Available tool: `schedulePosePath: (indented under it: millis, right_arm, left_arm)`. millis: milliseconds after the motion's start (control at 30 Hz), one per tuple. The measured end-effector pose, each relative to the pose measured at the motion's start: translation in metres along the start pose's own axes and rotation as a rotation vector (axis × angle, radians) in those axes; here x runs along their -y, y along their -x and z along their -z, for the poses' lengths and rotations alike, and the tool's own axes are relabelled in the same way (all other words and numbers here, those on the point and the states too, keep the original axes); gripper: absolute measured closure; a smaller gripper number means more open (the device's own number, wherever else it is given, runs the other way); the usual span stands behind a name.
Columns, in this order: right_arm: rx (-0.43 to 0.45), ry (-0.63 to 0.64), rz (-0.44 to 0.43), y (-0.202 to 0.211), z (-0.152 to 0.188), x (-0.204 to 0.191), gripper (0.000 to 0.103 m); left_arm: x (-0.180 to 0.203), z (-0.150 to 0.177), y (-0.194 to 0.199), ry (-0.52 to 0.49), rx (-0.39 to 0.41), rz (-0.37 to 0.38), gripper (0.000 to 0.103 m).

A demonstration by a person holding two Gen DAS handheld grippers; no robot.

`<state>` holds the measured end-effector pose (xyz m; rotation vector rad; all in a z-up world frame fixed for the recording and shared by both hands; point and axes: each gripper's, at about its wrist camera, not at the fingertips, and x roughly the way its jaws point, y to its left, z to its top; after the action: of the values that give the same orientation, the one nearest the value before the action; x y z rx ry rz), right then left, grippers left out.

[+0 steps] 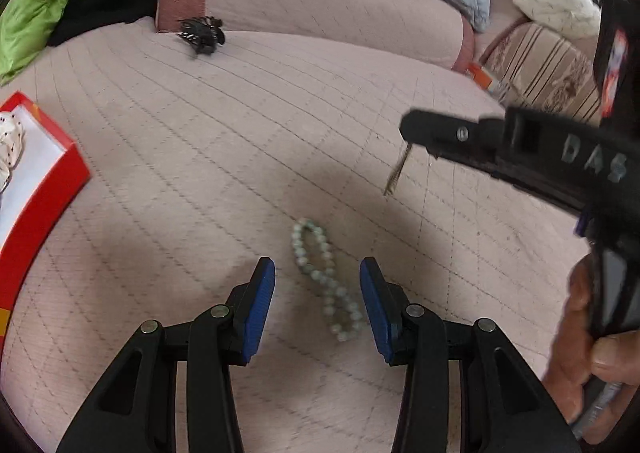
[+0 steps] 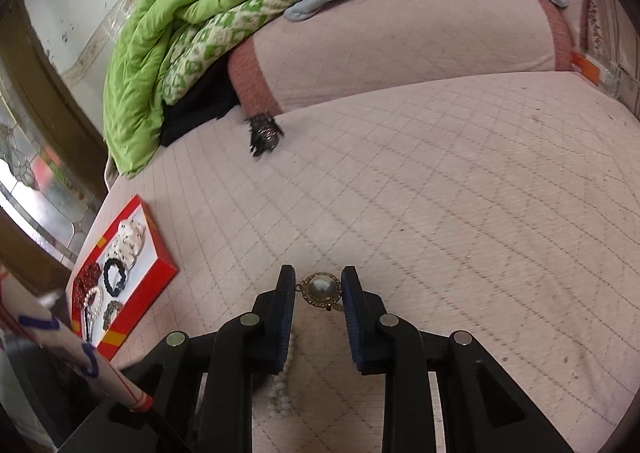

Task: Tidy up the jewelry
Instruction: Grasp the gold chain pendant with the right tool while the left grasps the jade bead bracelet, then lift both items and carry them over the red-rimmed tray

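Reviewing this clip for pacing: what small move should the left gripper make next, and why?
Probably lower the left gripper and close on the pale bead bracelet: it lies on the bedspread between the open fingers, untouched, while the right gripper already holds the pearl pendant.

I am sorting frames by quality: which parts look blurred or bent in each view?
Left wrist view: the pale bead bracelet is motion-smeared; quilt lines curve with the fisheye. Right wrist view: the pearl brooch is sharp; the red tray bends near the edge.
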<state>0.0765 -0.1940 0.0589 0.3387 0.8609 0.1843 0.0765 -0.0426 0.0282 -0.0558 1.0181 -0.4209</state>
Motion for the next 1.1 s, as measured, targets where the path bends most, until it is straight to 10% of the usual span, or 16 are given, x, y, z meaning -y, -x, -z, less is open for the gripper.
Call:
schedulePosePath:
  millis: [167,233,633,1100]
  right_arm:
    - [0.003,-0.001,-0.009,0.001,-0.001,0.001,0.078]
    - [0.002,-0.004,-0.014,0.002,-0.001,0.002,0.078]
    - [0.009,0.02,-0.056,0.002,-0.001,-0.017,0.078]
    - [0.03,0.093,-0.118,0.002,0.003,-0.059,0.078]
  left_arm:
    - [0.02,0.0,-0.011,-0.06,-0.003,-0.094,0.066]
    - [0.02,-0.001,-0.013,-0.095,0.008,-0.187,0.097]
    - [-0.024,-0.014,0.047,-0.031,0.21,-0.189,0.097]
    - [-0.053,-0.011,0.068,-0.017,0.243,-0.242,0.097]
